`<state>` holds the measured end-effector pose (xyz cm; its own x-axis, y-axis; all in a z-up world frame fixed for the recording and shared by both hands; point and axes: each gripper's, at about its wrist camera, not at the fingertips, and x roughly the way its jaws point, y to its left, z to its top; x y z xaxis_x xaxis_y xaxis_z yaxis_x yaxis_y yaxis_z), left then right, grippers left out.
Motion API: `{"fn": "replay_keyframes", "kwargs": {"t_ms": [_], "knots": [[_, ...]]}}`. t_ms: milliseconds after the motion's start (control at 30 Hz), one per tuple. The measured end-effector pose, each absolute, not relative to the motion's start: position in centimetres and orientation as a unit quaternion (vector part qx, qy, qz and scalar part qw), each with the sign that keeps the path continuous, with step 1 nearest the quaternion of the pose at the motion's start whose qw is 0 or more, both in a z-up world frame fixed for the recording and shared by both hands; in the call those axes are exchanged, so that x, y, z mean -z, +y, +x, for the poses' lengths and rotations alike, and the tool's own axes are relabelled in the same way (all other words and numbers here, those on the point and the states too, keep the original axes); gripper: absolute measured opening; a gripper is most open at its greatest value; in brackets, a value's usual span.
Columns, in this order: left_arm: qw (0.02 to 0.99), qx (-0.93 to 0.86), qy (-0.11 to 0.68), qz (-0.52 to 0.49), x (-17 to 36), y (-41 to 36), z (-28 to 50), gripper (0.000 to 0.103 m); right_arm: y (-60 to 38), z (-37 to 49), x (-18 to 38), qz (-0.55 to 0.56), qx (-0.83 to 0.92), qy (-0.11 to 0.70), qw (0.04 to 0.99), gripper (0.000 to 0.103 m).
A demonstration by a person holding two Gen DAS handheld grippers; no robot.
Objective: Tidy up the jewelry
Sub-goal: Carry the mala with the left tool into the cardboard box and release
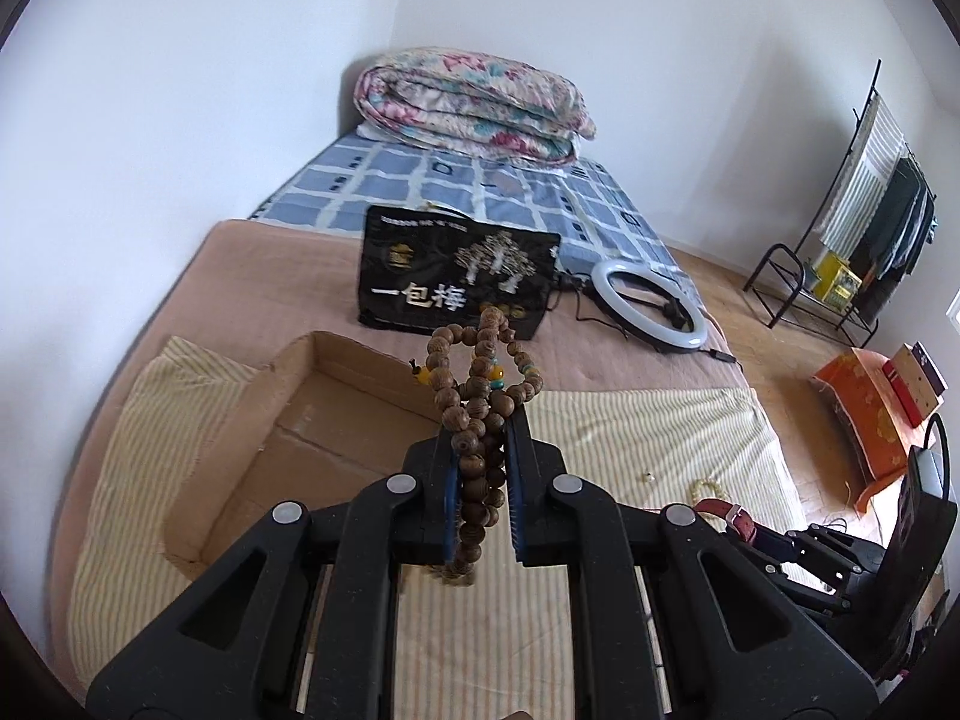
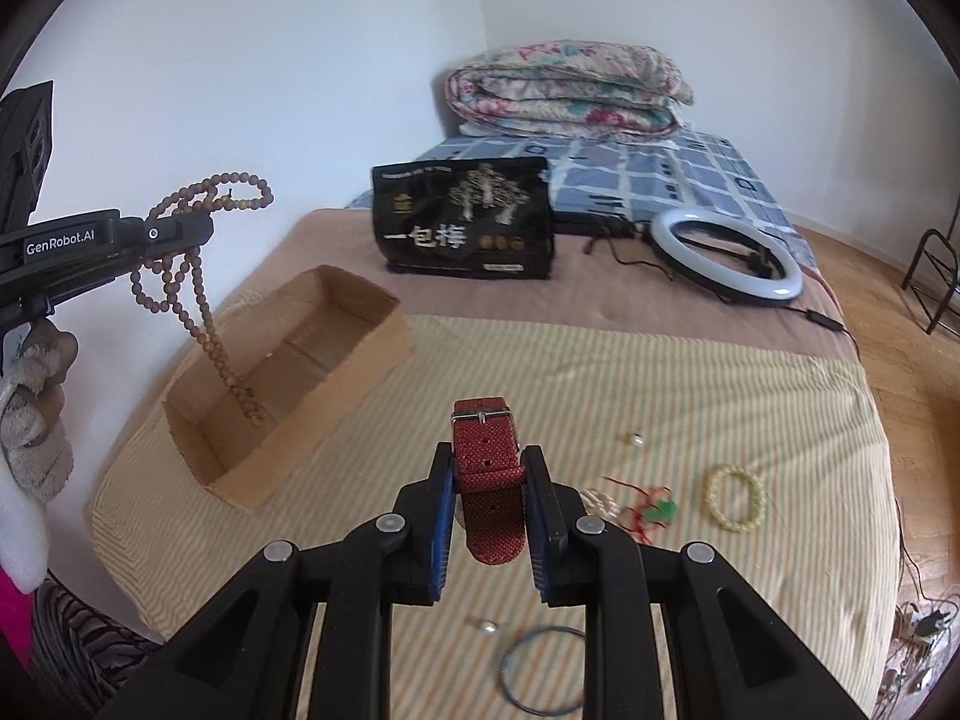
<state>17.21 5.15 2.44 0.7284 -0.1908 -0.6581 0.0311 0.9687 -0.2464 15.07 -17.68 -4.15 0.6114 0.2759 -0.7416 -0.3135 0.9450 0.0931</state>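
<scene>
- Left hand-held gripper (image 1: 483,450) is clamped on a long wooden bead strand (image 1: 480,396). From the right wrist view the loops dangle over the cardboard box (image 2: 360,354), and the low end looks like it hangs down into it, though I can't tell if it's touching the bottom.
- Right hand-held gripper (image 2: 486,468) is pinched on a red watch strap (image 2: 486,450), held up above the striped cloth (image 2: 600,372) on the bed, off to the side of the box.
- So I'd say it's early days: apart from those beads, the box looks empty as far as I can see.
- Still loose on the cloth: a cream bead bracelet (image 2: 735,498), a red string piece with a green charm (image 2: 645,510), a thin dark ring (image 2: 543,669), a couple of small pearly bits (image 2: 635,438), and something pale just behind the right finger.
- My guess is beads drop first, then the strap, then the rest.
</scene>
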Motion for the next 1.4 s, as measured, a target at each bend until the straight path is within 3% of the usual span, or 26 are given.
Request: {"fn": "replay_keyframes", "kwargs": {"t_ms": [767,1400], "knots": [[0.904,-0.015,0.406,-0.130,2.5,15.9,17.3,0.011,-4.4,19.6,6.3,-0.029,-0.250,0.412,0.876,0.020],[0.893,-0.024,0.437,-0.110,5.2,15.4,18.0,0.011,-1.8,25.8,9.3,-0.024,-0.242,0.425,0.872,0.021]]}}
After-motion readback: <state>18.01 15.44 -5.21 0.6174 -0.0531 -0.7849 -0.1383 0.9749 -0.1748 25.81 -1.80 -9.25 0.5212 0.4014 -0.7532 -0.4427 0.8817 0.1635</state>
